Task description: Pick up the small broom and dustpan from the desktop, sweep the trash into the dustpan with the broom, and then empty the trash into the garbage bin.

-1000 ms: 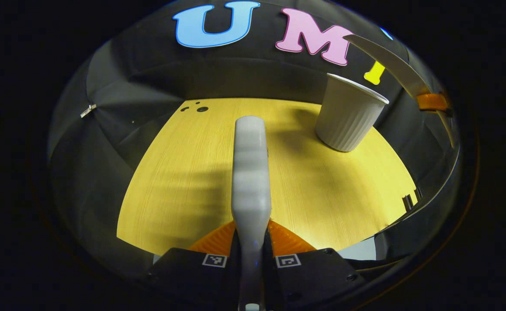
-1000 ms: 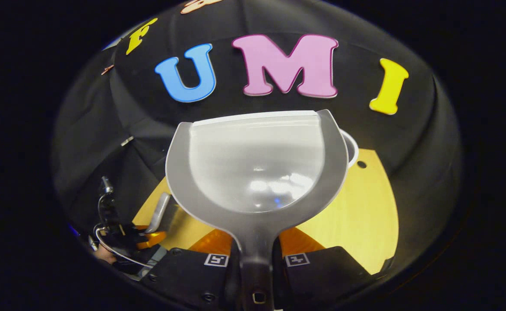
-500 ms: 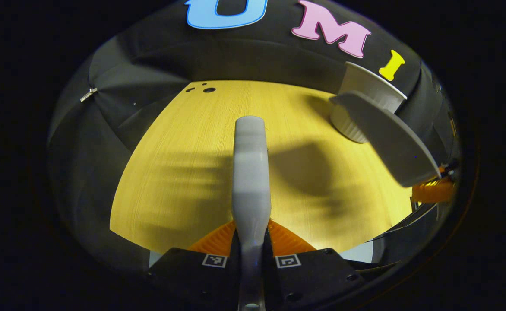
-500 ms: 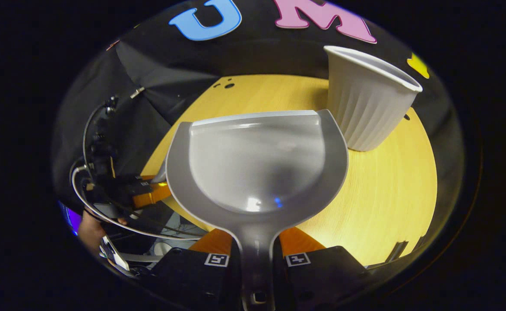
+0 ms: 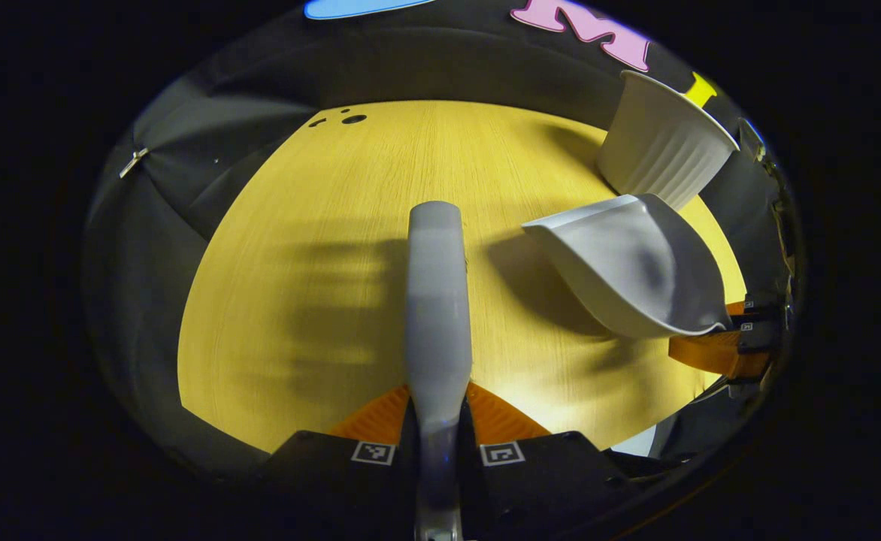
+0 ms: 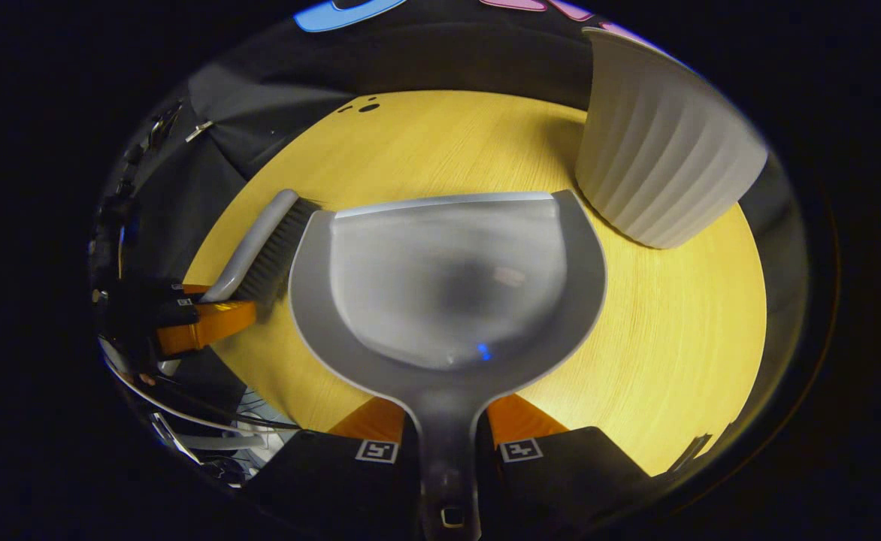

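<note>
No readable labels I can make out. My left gripper [image 5: 438,421] is clamped on the broom [image 5: 435,300]; my right gripper [image 6: 446,443] is clamped on the dustpan [image 6: 448,293] handle, garbage bin [image 6: 658,161] at 2 o'clock on the desktop [image 6: 666,346].

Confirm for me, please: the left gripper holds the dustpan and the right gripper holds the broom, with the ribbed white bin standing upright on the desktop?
The tools are swapped. The right gripper view shows the right gripper shut on the dustpan; the left gripper holds the broom. The ribbed white bin does stand upright on the desktop.
</note>
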Demonstrator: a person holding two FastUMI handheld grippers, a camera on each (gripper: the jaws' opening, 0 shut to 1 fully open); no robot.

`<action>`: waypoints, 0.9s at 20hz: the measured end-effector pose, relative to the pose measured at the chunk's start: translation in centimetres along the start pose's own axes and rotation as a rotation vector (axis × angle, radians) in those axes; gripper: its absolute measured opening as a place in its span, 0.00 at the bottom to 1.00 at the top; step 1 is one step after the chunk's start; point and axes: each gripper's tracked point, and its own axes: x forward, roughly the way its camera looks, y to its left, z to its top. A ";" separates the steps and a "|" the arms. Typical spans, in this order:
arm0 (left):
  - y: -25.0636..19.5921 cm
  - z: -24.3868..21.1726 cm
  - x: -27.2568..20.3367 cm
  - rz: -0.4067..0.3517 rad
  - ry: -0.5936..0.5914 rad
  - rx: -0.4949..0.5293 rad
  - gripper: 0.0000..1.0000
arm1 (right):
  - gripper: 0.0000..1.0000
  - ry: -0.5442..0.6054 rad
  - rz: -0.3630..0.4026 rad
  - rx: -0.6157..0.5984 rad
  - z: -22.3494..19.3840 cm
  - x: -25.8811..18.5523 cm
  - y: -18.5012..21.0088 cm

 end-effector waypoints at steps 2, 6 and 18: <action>-0.2 0.5 1.0 0.015 0.020 0.023 0.27 | 0.35 0.021 0.001 0.011 0.2 0.3 -0.3; 0.2 1.0 2.0 0.057 0.043 0.057 0.28 | 0.36 0.052 0.004 0.018 -0.2 0.7 -0.2; -0.7 2.8 -2.9 0.064 -0.095 0.068 0.98 | 0.99 -0.082 0.097 0.075 2.3 -4.9 1.1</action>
